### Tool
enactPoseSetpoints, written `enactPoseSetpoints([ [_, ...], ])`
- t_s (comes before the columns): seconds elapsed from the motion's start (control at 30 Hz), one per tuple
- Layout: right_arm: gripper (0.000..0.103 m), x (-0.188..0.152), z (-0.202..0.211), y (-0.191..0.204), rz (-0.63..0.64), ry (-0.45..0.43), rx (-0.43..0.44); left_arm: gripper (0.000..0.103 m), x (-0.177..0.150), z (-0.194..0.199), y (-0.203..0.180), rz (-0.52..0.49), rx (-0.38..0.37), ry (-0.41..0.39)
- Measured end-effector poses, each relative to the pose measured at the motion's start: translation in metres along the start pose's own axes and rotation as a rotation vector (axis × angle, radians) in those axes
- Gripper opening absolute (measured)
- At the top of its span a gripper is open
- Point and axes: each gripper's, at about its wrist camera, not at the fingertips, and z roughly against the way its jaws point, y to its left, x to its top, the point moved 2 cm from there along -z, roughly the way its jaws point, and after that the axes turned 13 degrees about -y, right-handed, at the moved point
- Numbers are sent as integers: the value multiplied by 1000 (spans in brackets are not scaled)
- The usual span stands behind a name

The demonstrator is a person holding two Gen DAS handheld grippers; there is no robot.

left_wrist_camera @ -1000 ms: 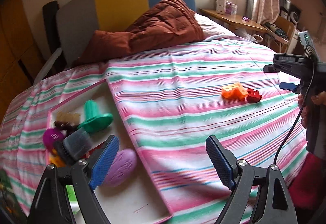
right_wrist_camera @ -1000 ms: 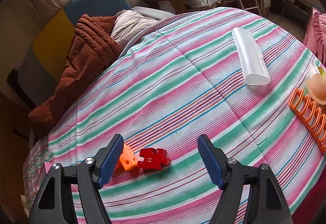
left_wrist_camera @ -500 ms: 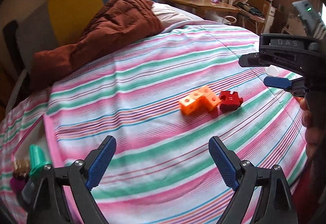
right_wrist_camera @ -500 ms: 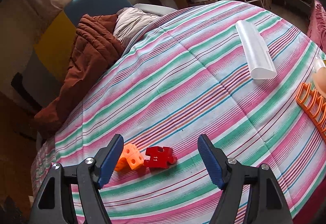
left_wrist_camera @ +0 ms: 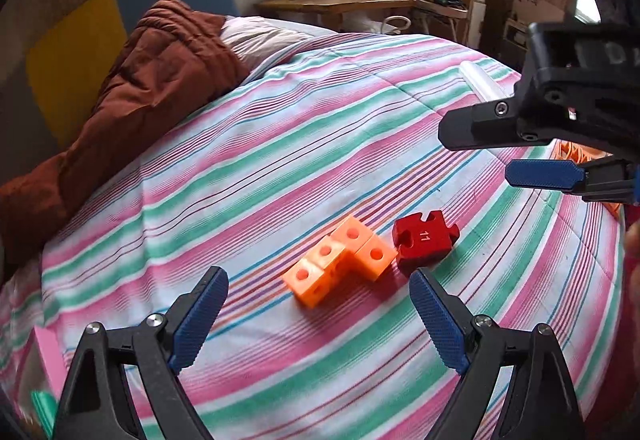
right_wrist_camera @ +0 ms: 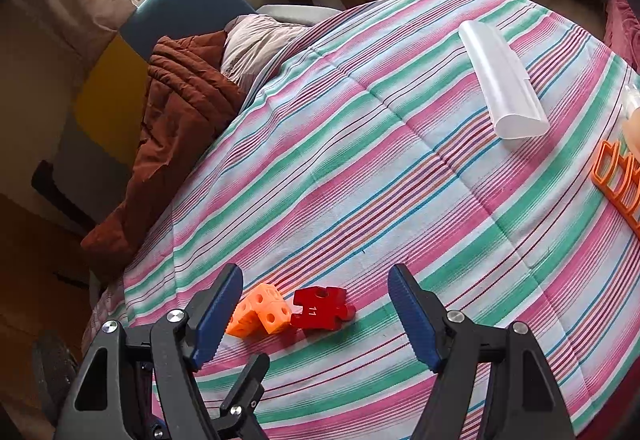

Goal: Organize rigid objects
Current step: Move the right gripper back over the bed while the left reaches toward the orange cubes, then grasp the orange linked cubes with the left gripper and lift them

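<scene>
The left wrist view shows the orange block piece [left_wrist_camera: 340, 260] between the two blue pads of the left gripper [left_wrist_camera: 318, 320], a little ahead of them on the striped bedspread [left_wrist_camera: 280, 144], and the red puzzle piece [left_wrist_camera: 425, 236] touching its right end. The right gripper [left_wrist_camera: 540, 174] enters this view from the right edge, with one blue pad visible. The right wrist view alone shows the clear plastic cover [right_wrist_camera: 502, 80] lying far up the bed towards its right side, and an orange rack [right_wrist_camera: 618, 176] at the right edge. In that view the block piece [right_wrist_camera: 260, 310] sits by the left pad of the right gripper [right_wrist_camera: 316, 316] and the puzzle piece [right_wrist_camera: 322, 308] lies between its pads. Part of the left gripper [right_wrist_camera: 240, 392] shows at the bottom.

The puzzle piece has a white "11" on it. Letters on the right gripper's body are cut off and not readable.

A second ago the left view showed a tray of toys at the left side of the bed; now that tray is out of view and the blocks are much closer. The left jaws have just been opening and stand wide, holding nothing. The right jaws are also apart and empty
</scene>
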Motion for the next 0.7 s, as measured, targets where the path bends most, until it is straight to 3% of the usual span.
enactPoseSetpoints([
  [0.2,76,-1,-3,1,1,15,-4,91,3,-29,-3,-38,-55,4],
  [0.23,76,-2,-4,1,4,18,-6,88,3,-33,-1,-24,-72,8],
  [0.3,76,-3,-5,2,11,23,-10,66,-4,-44,2,14,-99,61],
  [0.37,76,-4,-7,2,17,26,-17,54,-5,-39,6,50,-99,38],
  [0.57,76,-6,-9,2,32,34,-32,42,-21,-20,13,111,-66,40],
  [0.7,76,-7,-13,1,30,56,-38,42,-41,1,19,180,-28,42],
])
